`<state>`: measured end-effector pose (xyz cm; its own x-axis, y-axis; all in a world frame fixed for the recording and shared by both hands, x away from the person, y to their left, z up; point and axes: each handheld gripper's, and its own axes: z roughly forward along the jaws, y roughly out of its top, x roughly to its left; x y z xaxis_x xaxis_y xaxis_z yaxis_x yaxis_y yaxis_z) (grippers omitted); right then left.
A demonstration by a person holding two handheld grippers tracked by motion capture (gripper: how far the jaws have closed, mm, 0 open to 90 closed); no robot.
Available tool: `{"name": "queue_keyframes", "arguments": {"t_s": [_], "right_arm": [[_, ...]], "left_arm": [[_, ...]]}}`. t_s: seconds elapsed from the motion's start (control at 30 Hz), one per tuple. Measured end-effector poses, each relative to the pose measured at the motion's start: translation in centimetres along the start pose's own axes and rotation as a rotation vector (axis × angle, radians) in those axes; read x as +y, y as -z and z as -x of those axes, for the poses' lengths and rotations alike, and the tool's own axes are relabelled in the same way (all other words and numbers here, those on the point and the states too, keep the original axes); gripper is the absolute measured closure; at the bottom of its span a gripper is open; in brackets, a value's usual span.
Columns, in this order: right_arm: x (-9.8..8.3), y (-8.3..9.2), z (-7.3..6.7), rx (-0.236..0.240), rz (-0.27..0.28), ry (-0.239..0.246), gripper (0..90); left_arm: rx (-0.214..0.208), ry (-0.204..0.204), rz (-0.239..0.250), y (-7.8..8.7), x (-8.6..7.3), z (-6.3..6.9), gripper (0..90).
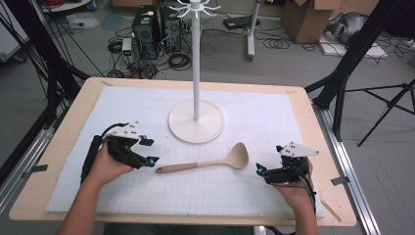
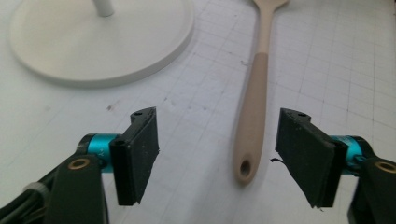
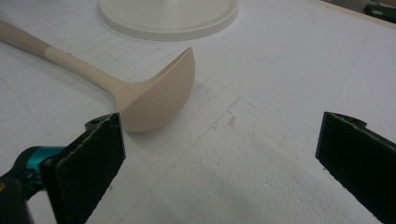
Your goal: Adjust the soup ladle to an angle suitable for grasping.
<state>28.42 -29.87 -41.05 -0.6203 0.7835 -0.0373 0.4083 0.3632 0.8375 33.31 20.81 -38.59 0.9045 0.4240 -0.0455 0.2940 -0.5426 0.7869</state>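
A tan ladle (image 1: 210,164) lies flat on the white gridded mat, its handle pointing left and its bowl to the right. My left gripper (image 1: 150,152) is at the handle's end. In the left gripper view the gripper (image 2: 217,140) stands open, and the handle end with its hanging hole (image 2: 252,116) lies between the jaws, nearer the right one, with no pad touching it. My right gripper (image 1: 269,158) rests just right of the bowl. In the right gripper view it (image 3: 219,144) is wide open with nothing between its jaws, and the ladle bowl (image 3: 163,98) sits ahead and to the left.
A white stand with a round base (image 1: 195,128) and a tall pole (image 1: 195,58) topped by hooks rises behind the ladle at the mat's middle. The stand's base (image 2: 93,42) lies close ahead of the left gripper. The mat (image 1: 274,112) covers a wooden table.
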Motion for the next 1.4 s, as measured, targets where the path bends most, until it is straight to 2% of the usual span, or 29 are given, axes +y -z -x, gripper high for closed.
{"name": "queue_keyframes", "arguments": {"t_s": [0.07, 0.13, 0.23, 0.37, 0.57, 0.73, 0.9, 0.97, 1.23, 1.4], "right_arm": [[0.0, 0.0, 0.0, 0.000, -0.001, 0.000, 0.1], [0.0, 0.0, 0.0, -0.001, -0.001, 0.001, 0.1], [0.0, 0.0, 0.0, -0.003, 0.000, -0.002, 0.1], [0.0, -0.1, 0.0, 0.002, 0.004, 0.001, 0.1], [0.0, -0.1, 0.1, 0.005, 0.004, -0.008, 0.1], [-0.1, -0.2, 0.1, 0.007, -0.003, -0.008, 0.1], [-0.1, 0.0, 0.2, 0.005, 0.008, -0.020, 0.1], [-0.1, 0.0, 0.3, 0.007, 0.014, -0.024, 0.1], [-0.1, -0.1, 0.3, 0.005, 0.012, -0.016, 0.1], [-0.1, -0.2, 0.4, 0.004, 0.011, -0.022, 0.1]], "left_arm": [[0.013, 0.007, 0.010, 0.4, -0.5, -0.1, 25.2], [0.055, 0.031, 0.029, 1.5, -2.0, -0.5, 21.7], [0.069, 0.041, 0.035, 2.0, -2.8, -0.8, 19.1], [0.109, 0.066, 0.042, 2.7, -3.6, -1.2, 15.0], [0.106, 0.098, 0.106, 4.4, -4.5, -1.9, 11.0], [0.119, 0.110, 0.124, 5.1, -5.1, -2.3, 9.1], [0.146, 0.126, 0.126, 5.4, -5.5, -2.5, 5.7], [0.148, 0.133, 0.120, 5.4, -5.5, -2.5, 1.7], [0.146, 0.121, 0.115, 5.1, -5.6, -2.6, 1.7], [0.160, 0.117, 0.124, 5.3, -5.8, -2.6, 1.7]]}}
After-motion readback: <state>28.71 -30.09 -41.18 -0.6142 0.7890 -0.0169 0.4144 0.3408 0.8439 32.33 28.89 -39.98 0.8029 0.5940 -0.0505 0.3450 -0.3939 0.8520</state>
